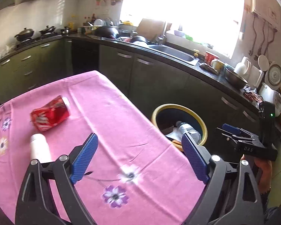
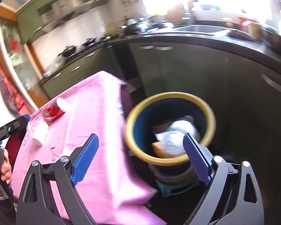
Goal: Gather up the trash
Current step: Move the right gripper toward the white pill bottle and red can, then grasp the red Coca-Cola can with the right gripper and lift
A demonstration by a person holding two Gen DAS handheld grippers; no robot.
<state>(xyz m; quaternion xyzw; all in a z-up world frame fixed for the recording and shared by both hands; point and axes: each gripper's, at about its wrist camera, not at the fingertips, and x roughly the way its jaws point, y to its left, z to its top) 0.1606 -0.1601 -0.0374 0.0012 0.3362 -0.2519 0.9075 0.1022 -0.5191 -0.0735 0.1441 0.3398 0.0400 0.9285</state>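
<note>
A crushed red can [image 1: 50, 113] lies on the pink tablecloth [image 1: 112, 108], with a white bottle [image 1: 39, 148] on its side just in front of it. My left gripper [image 1: 139, 136] hangs over the table's right part, open and with nothing between its blue pads. Right of the table stands a dark bin with a yellow rim [image 1: 177, 106]; a clear plastic bottle [image 1: 189, 131] and other scraps lie in it. My right gripper [image 2: 140, 136] is open and holds nothing, above the gap between the table edge and the bin [image 2: 170, 94]. The right wrist view is blurred.
Green cabinets [image 1: 155, 78] under a dark counter [image 1: 211, 75] run behind the table and bin, with a sink [image 1: 174, 53], bowls and cups on it. A stove with pans [image 1: 25, 33] sits at the far left. The bin stands on a teal stool [image 2: 176, 185].
</note>
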